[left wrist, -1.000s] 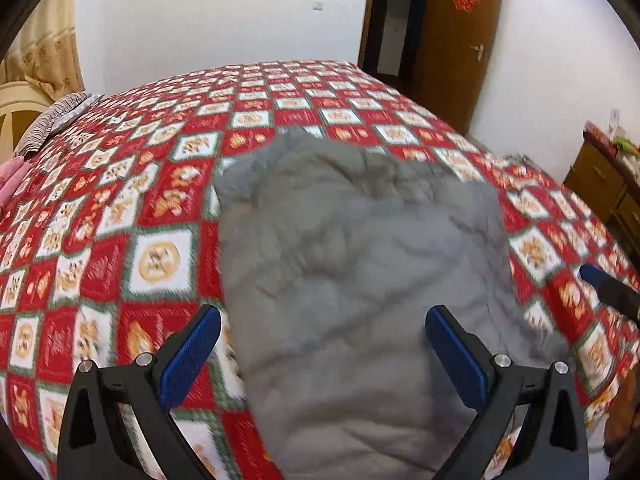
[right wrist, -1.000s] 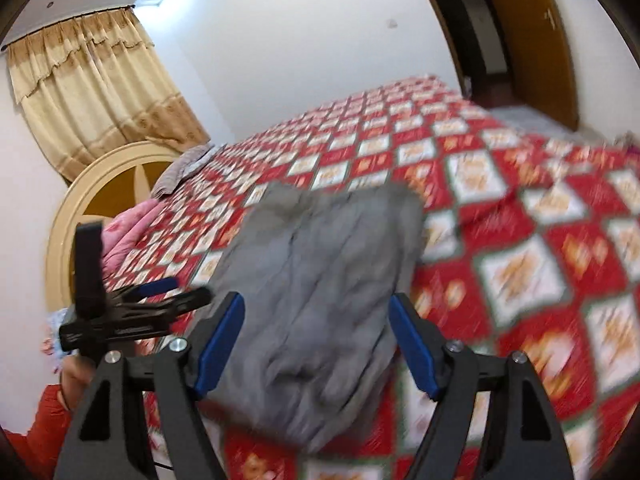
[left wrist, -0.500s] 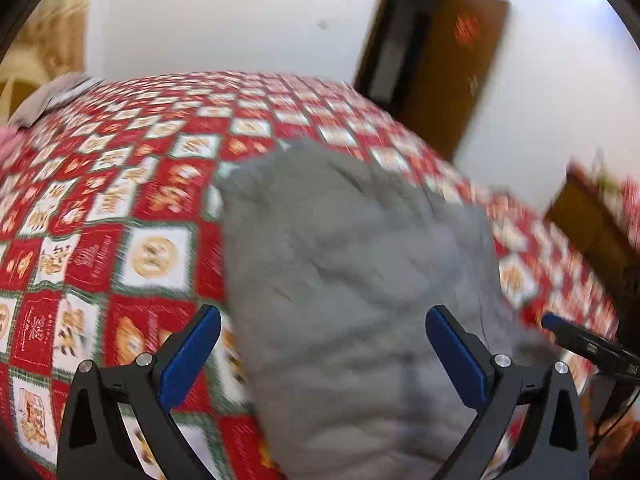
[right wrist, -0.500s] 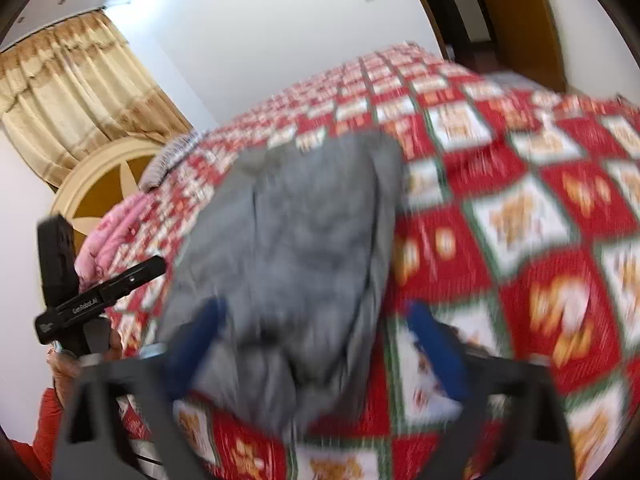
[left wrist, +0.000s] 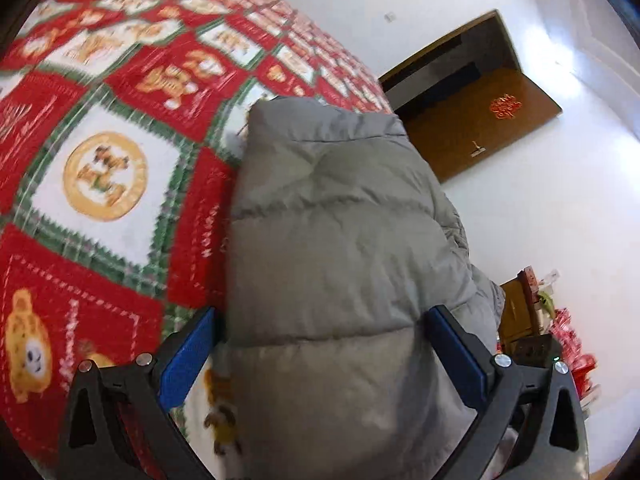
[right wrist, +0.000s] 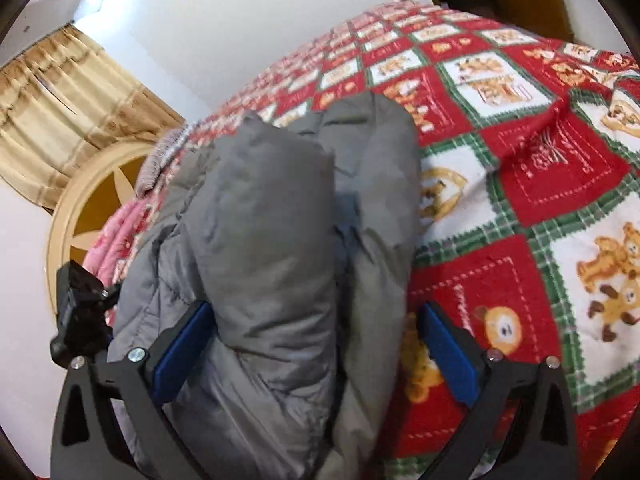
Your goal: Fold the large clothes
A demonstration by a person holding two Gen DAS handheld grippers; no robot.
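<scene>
The grey quilted jacket (left wrist: pixel 336 264) lies folded into a thick bundle on the bed, on top of the red, white and green patchwork blanket (left wrist: pixel 104 176) printed with bears. In the left wrist view its puffy end fills the space between the two blue pads of the left claw (left wrist: pixel 320 356); the pads stand wide apart, one at each side of the bundle, and whether they touch the fabric cannot be told. In the right wrist view the jacket (right wrist: pixel 272 248) shows as two rolled layers side by side, with a deep crease between them, and it reaches down between the pads of the right claw (right wrist: pixel 316 352). That claw is also spread wide, its left pad against the grey cloth and its right pad over the blanket (right wrist: pixel 560 184) just beside the jacket's edge. Both claws point along the length of the bundle from its near end, tilted down toward the bed. The left claw's black body (right wrist: pixel 80 312) shows at the left edge of the right wrist view, beside the jacket. Beyond the bed stand a brown wooden door (left wrist: pixel 488 120), a tan curtain (right wrist: pixel 68 108) and a round cream headboard (right wrist: pixel 100 200).
</scene>
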